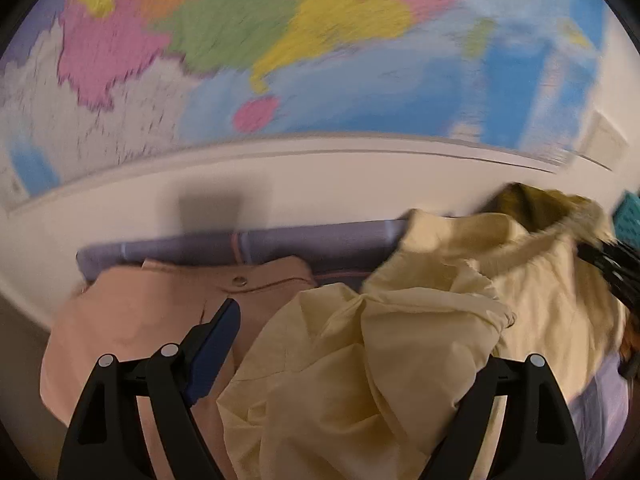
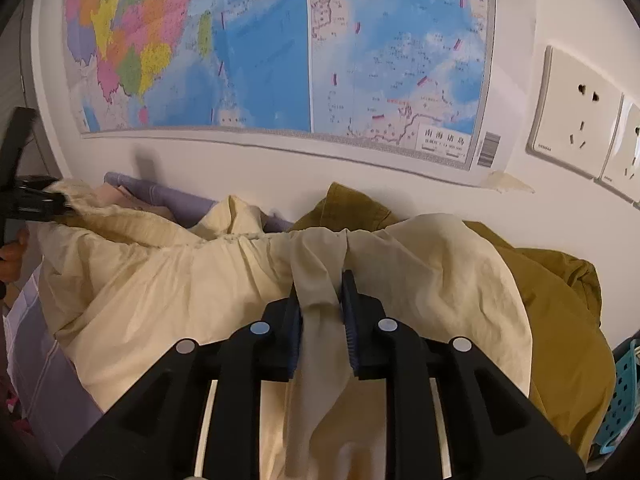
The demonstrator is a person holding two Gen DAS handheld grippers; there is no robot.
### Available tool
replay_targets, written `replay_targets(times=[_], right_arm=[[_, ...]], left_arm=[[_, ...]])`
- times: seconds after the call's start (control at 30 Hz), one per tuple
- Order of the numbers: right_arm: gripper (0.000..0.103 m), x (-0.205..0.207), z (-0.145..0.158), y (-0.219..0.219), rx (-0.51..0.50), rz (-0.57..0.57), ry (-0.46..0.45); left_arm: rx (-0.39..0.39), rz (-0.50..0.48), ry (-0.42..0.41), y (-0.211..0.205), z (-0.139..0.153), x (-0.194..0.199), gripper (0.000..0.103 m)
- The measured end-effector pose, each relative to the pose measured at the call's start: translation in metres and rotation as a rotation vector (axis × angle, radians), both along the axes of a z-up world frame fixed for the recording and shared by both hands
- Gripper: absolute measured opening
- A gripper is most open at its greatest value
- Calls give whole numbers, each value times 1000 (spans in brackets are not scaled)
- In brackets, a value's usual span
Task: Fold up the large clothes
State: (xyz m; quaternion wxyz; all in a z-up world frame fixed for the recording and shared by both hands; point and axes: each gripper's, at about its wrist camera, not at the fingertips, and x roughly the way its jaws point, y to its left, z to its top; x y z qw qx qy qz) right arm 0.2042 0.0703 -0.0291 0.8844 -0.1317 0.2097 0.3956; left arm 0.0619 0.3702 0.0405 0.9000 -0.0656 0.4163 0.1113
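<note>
I've got the right gripper clamped on a bunched fold of the cream garment, jaws drawn close with only the pinched cloth between them; that strip runs down through the middle of the right wrist view. The garment itself is heaped across the lavender bedsheet, spreading from 9 o'clock to about 2 o'clock, with its gathered edge strung along the back near the wall.

Left gripper now: jaws spread wide, the blue left pad clear at 8 o'clock, the other finger buried behind cream cloth. The fabric billows up between them but I can't see them closed on anything, so I read it as unclamped. This view is smeared with motion, so I'm cautious. In the right wrist view, that left gripper shows dark at 9 o'clock, right against the garment's far corner.

A mustard garment sits under the cream one at 3 o'clock, a pink garment at 9 o'clock in the left view. Wall map and a wall socket behind.

My judgement: we're at the spread-out stage. To do it well, get the left jaws onto a single edge, not a wad, then pull both hands apart evenly and lift enough to clear the mustard piece so it doesn't drag along.
</note>
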Motion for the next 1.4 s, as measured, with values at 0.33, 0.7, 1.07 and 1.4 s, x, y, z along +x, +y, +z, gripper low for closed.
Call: replay_targets(times=[0.33,0.7,1.07,1.4], right_arm=[[23,6,-4,-3,20,17,45],[46,3,-4,-4,15,28,61],[56,-129,22,76,-11,483,-160],[2,-92,10,165,13,507,68]], left_arm=[[298,-171,-160,-48,16,-56,88],[395,-154,-69,-56,15,-67,87],[290,-102,-29,-37,4,-48,86],[220,-232,-38,-41,-2,-62,86]])
